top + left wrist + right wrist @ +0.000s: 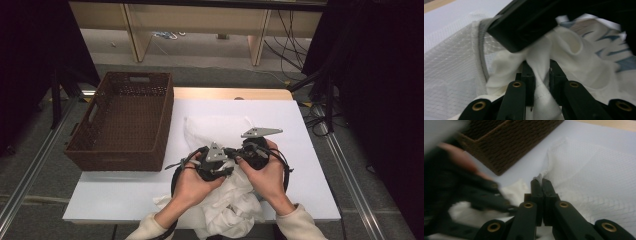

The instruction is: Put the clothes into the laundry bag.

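Note:
A white mesh laundry bag (215,129) lies on the middle of the white table (305,165), and a crumpled white garment (230,207) spills from it over the front edge. Both hands hold the grippers close together above them. My left gripper (539,68) is shut on a fold of the garment (574,50), which has a blue print on it; the bag's grey-edged mesh (449,70) lies to its left. My right gripper (540,181) is shut on the edge of the mesh bag (594,177). In the high view the left gripper (215,167) and the right gripper (250,152) nearly touch.
A brown wicker basket (120,156) stands at the table's left edge, hanging partly off it, and its corner (506,142) shows in the right gripper view. Wooden shelf legs and cables stand on the floor beyond the table. Bare table lies to the right of the bag.

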`<state>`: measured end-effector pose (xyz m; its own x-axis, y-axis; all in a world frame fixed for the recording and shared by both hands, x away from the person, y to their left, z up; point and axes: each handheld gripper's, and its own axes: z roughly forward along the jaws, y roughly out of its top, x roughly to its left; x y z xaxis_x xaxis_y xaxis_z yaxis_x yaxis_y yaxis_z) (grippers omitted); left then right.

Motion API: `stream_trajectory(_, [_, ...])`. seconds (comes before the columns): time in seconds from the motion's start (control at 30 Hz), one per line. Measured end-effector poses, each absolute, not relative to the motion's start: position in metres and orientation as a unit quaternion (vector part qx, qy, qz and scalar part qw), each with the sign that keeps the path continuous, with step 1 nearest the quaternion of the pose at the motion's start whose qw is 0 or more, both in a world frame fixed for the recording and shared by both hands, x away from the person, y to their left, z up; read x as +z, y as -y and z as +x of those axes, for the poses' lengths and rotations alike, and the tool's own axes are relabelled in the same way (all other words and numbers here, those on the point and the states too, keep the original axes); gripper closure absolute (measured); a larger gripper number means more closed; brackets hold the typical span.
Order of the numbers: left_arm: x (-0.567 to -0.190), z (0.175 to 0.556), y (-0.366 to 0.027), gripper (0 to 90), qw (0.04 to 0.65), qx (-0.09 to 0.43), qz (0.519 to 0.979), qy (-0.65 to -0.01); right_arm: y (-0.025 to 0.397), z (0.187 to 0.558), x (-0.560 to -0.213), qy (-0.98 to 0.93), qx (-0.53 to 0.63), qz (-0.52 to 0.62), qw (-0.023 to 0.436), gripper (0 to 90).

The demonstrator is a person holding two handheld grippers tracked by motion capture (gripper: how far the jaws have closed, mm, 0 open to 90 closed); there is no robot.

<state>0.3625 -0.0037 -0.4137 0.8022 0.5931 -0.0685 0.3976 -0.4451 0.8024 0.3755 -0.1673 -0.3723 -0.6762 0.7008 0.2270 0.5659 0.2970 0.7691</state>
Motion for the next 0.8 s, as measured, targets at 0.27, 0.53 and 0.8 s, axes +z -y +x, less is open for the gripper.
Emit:
stream_trajectory(0.27, [-0.440, 0.386, 0.010, 77.3, 0.429, 0.130, 0.823, -0.348, 0.165, 0.377, -0.377, -0.803, 0.440, 0.400, 0.043, 90.0])
stream_trajectory(0.53, [-0.419, 0.369, -0.010, 46.0, 0.456, 0.120, 0.834, -0.287, 0.171, 0.375, -0.370, -0.799, 0.438, 0.405, 0.073, 90.0])
stream_trajectory(0.8, [-0.393, 0.353, -0.054, 28.4, 0.457, 0.121, 0.838, -0.273, 0.175, 0.378, -0.369, -0.802, 0.435, 0.402, 0.077, 90.0])
